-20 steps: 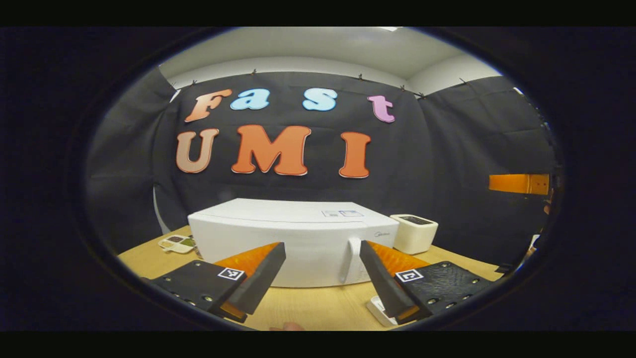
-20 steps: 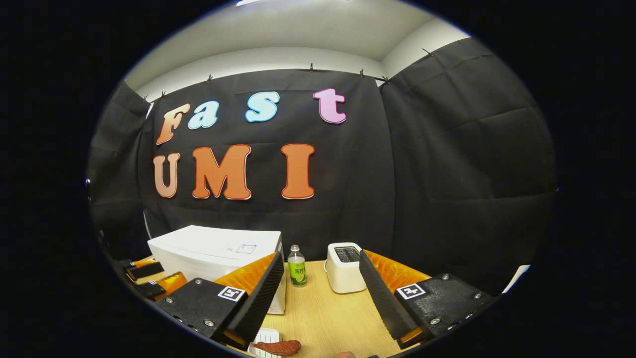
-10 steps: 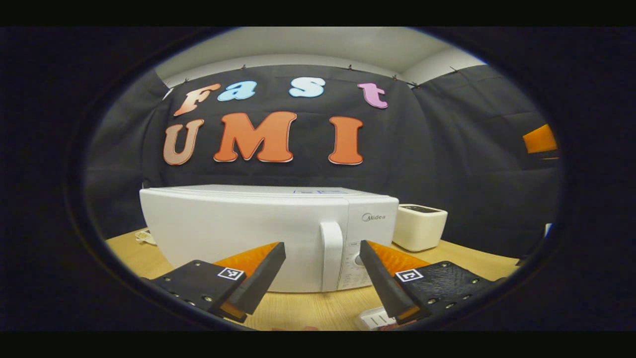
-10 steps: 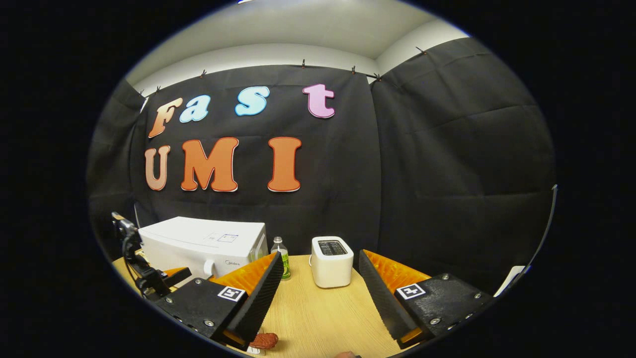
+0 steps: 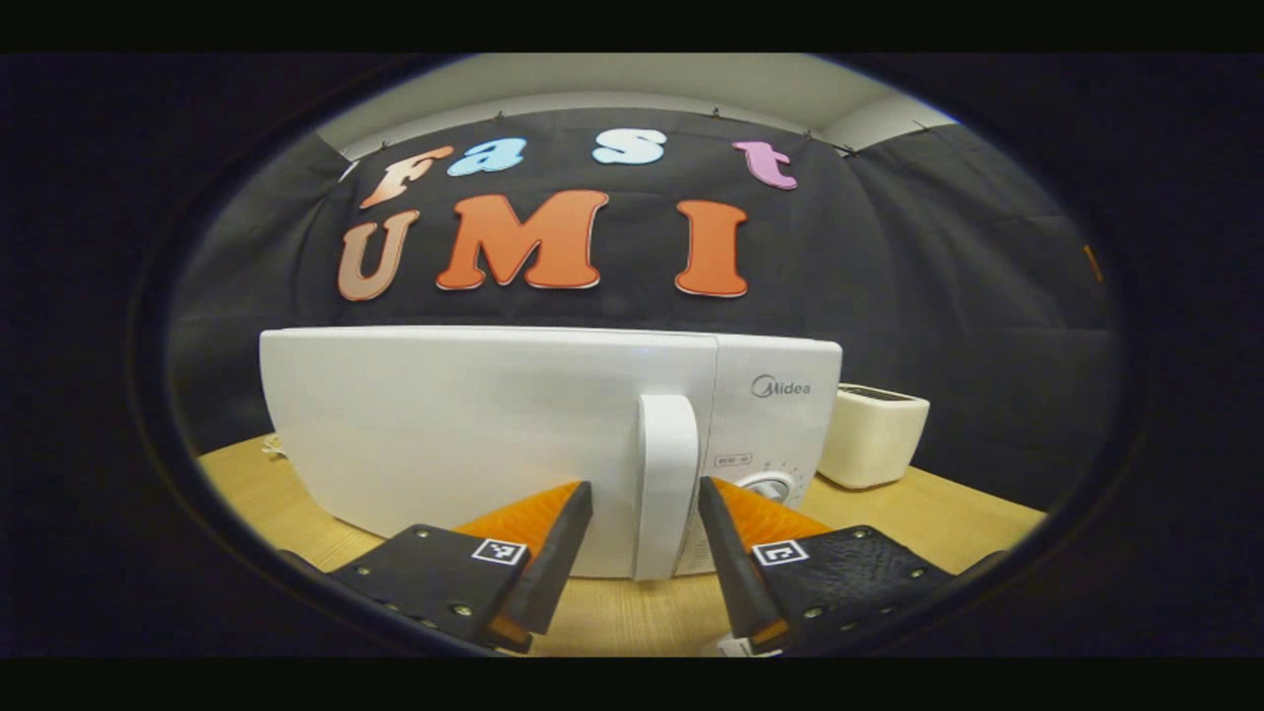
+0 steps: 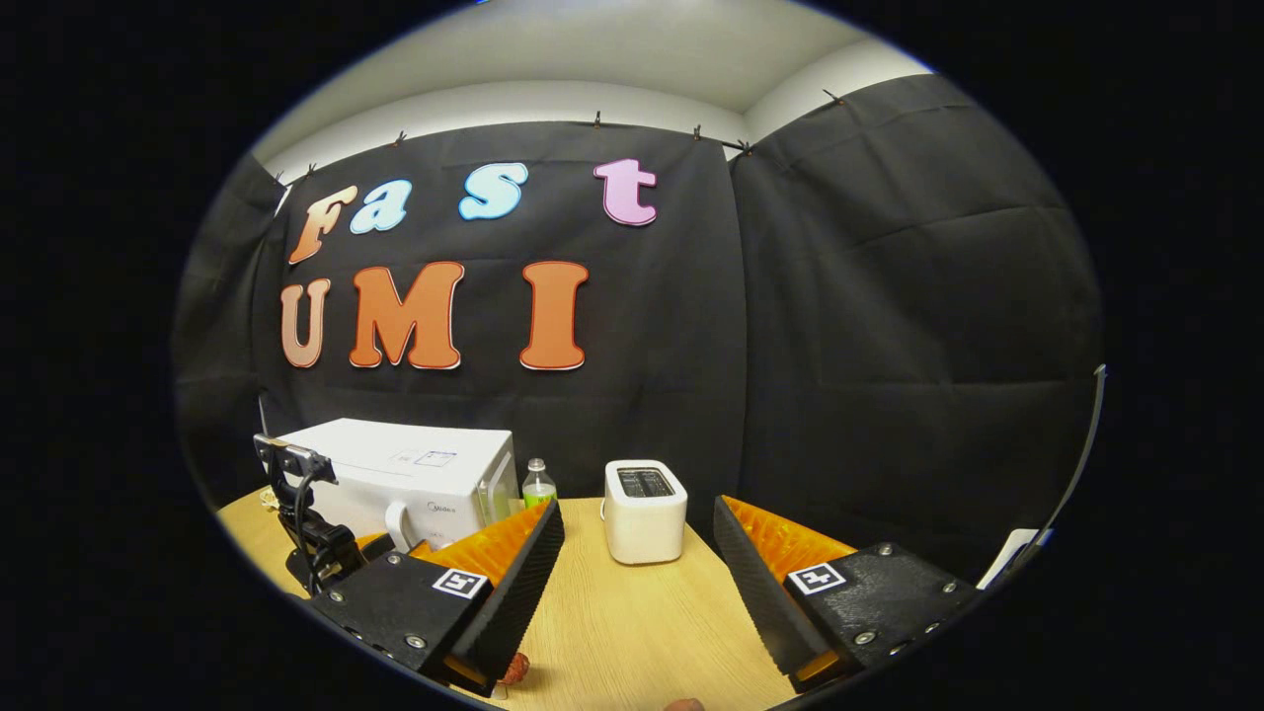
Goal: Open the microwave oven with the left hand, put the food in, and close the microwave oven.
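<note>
- The microwave oven (image 5: 513, 434) sits on the wooden table (image 5: 948, 513) straight ahead of you, and its door is shut, so the first step is not done.
- The door handle (image 5: 667, 484), a white upright bar, stands between the two fingers of your left gripper (image 5: 640, 553); the fingers are apart, one on each side of it, and I see a gap on both sides, so you are not gripping it yet.
- In the right gripper view, the food (image 6: 515, 668), a reddish-brown piece, lies on the table low down by the finger, partly hidden.
- Your right gripper (image 6: 632, 583) hangs wide apart and holds nothing, well back from the oven.
- A white toaster (image 6: 644, 511) and a small green bottle (image 6: 537, 485) stand beside the oven.
- Everything is left, I judge: clamp the handle, pull, load the food, close.
</note>
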Available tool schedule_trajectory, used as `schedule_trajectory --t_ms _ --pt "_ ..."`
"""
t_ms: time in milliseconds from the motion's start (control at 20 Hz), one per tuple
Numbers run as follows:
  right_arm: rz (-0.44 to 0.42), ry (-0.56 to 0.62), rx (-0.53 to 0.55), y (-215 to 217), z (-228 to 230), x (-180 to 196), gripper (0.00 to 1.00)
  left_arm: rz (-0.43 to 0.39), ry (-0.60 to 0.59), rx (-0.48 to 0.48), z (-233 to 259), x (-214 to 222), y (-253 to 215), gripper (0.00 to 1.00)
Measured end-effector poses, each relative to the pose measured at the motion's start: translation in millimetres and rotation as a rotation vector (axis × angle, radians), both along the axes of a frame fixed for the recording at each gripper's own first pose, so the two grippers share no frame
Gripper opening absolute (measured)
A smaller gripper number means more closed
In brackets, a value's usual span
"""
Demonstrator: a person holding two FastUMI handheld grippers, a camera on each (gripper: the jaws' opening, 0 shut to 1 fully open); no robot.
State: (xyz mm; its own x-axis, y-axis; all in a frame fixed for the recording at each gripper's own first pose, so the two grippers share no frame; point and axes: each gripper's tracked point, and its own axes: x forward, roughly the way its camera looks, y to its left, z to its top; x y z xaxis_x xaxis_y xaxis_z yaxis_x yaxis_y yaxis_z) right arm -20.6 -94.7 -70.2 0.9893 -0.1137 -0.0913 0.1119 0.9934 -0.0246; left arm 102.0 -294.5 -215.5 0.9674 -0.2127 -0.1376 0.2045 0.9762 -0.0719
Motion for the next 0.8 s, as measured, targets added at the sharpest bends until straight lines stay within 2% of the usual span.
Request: schedule_trajectory --t_ms 50,150,200,250,400,450,500,550,700,800 --pt "-0.001 0.003 0.001 -1.1 -1.6 -0.6 0.95 -0.027 0.005 0.008 -3.9 1.1 -7.7 0.45" --pt "-0.008 0.008 -0.001 -3.1 -5.0 -2.0 0.95 -0.057 -0.017 0.031 -3.2 -4.0 -6.4 0.19" --pt "-0.01 0.009 -0.001 -3.5 -5.9 -2.5 0.95 -0.068 -0.028 0.019 -1.8 -4.0 -6.4 0.23" --pt "-0.012 0.01 0.001 -3.2 -7.3 -2.3 0.95 -0.079 -0.018 0.013 -3.6 -4.0 -5.1 0.18" --pt "-0.008 0.017 0.002 -2.7 -11.6 -3.6 0.95 -0.088 0.005 0.017 -4.0 -8.1 -2.8 0.12" --pt "-0.007 0.021 -0.001 -2.9 -13.8 -3.5 0.95 -0.082 0.006 -0.008 -3.5 -14.4 -1.2 0.05" --pt "-0.009 0.023 -0.004 -3.3 -15.4 -2.5 0.95 -0.086 0.003 -0.025 -0.9 -23.8 -0.3 0.1" --pt "-0.009 0.026 -0.005 -2.8 -17.9 -1.7 0.95 -0.099 -0.002 -0.025 -1.4 -34.4 1.9 0.03" --pt "0.003 0.044 -0.004 2.3 -26.2 -1.7 0.95 -0.157 -0.002 -0.036 2.1 -59.0 8.6 0.02" --pt "0.009 0.047 0.005 6.3 -30.3 -1.5 0.95 -0.191 0.01 -0.04 4.4 -75.6 17.1 0.17"
